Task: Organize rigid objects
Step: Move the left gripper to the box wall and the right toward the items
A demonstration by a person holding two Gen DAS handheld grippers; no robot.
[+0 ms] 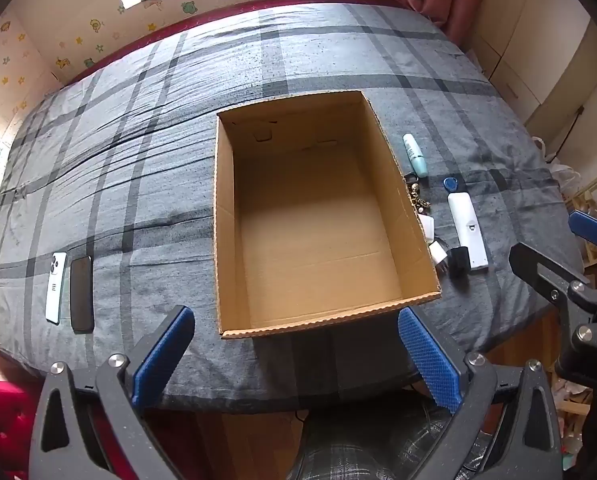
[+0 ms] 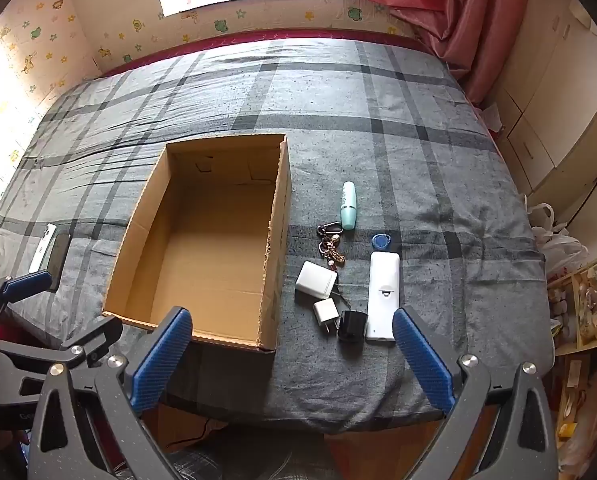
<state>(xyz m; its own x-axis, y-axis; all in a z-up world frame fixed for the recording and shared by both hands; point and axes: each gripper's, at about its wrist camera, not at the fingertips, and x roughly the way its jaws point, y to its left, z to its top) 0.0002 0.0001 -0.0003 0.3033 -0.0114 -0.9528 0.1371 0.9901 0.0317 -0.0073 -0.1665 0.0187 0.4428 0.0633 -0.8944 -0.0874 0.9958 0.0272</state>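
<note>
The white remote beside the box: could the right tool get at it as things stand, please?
Probably yes. The right tool is open and empty, and the white remote lies flat on the bedspread with nothing over it. Only the black charger sits close by its near end.

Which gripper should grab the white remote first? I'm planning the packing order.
Probably the right gripper: open, with the white remote just ahead by its right finger. The left gripper faces the empty cardboard box.
</note>
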